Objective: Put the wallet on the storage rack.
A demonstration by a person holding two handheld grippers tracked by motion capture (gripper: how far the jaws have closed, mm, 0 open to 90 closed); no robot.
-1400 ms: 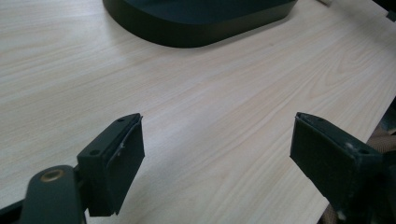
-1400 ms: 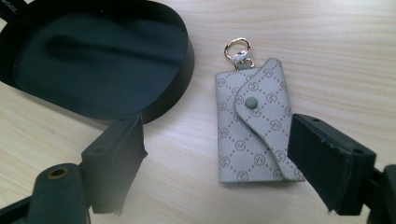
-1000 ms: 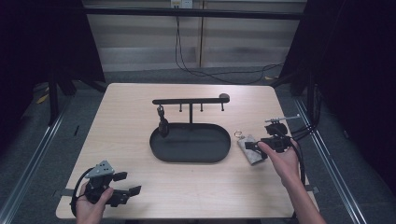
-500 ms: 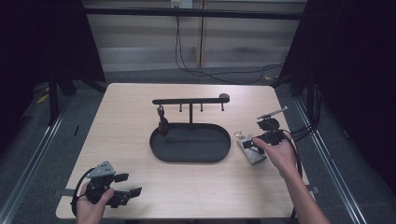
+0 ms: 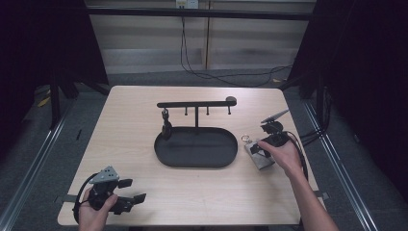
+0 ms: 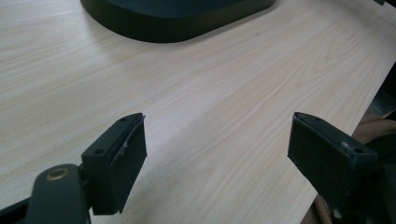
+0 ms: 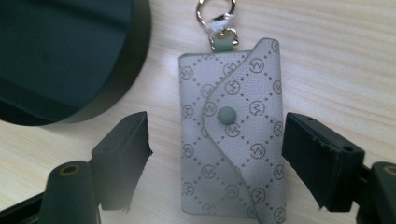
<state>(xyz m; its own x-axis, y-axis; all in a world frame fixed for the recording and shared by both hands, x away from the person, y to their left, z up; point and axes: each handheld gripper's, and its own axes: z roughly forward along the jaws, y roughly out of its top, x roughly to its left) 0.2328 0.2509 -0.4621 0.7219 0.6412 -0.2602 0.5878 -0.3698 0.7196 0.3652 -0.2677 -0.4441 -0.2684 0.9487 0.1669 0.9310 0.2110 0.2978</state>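
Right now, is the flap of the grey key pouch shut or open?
Shut: the key pouch lies flat on the table, its curved flap folded across and held by the snap button.

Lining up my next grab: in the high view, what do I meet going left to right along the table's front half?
Left tool → black tray → key pouch → right tool, jaws open over the pouch, not pressing it.

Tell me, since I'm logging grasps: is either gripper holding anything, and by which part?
Nothing is held. The right gripper straddles the grey key pouch with gaps on both sides; the left gripper is open over bare table.
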